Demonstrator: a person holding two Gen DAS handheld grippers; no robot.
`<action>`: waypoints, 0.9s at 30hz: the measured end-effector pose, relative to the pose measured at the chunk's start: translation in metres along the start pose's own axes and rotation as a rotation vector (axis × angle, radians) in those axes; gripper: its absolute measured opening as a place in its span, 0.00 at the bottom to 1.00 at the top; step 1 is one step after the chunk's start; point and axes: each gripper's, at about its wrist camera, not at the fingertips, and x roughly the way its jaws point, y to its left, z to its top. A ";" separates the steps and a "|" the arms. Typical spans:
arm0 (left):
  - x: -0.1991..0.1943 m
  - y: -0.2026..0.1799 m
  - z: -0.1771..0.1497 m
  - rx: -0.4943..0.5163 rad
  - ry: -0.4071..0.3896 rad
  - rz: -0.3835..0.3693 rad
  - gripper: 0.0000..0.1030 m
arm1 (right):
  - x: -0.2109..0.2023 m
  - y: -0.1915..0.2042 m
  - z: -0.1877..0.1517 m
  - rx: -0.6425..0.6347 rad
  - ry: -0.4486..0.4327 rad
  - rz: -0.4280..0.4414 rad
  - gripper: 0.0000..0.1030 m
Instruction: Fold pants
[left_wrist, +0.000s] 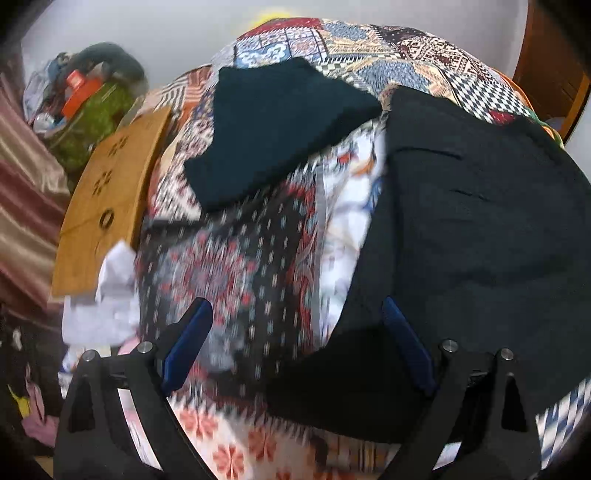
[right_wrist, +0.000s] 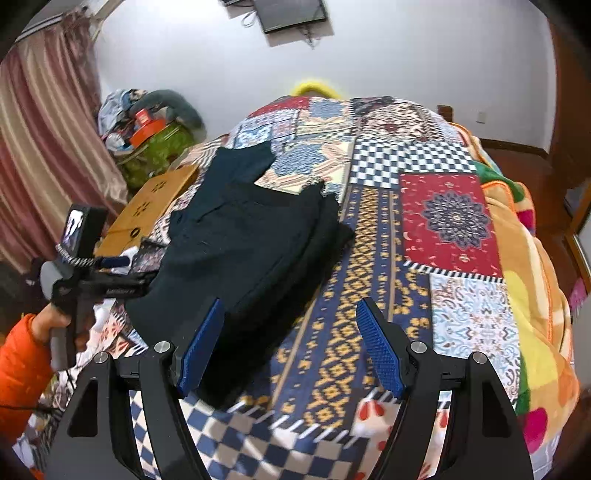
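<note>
Patchwork bedspread (right_wrist: 424, 155) carries my dark pants (right_wrist: 251, 236); left gripper (left_wrist: 295, 343) and right gripper (right_wrist: 290, 343) jaws both spread, empty.

I see a bed under a patchwork-print quilt (right_wrist: 443, 221), with an orange-and-yellow fleece blanket (right_wrist: 532, 295) along its right edge. A carved wooden board (left_wrist: 107, 199) stands at the left side, pink striped curtains (right_wrist: 40, 122) behind it. A dark wall-mounted screen (right_wrist: 291, 13) hangs above.

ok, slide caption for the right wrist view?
Open right gripper hovers over dark pants on a patchwork bedspread; left gripper at their edge.
</note>
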 end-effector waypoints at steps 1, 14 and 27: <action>-0.006 0.000 -0.009 -0.010 0.001 -0.002 0.91 | 0.002 0.004 -0.002 -0.013 0.006 0.004 0.69; -0.021 0.016 -0.038 -0.052 -0.085 -0.022 0.95 | 0.030 0.012 -0.023 -0.140 0.092 0.043 0.58; -0.037 0.064 -0.035 -0.161 -0.088 0.045 0.93 | 0.003 -0.005 0.009 -0.110 0.038 -0.011 0.32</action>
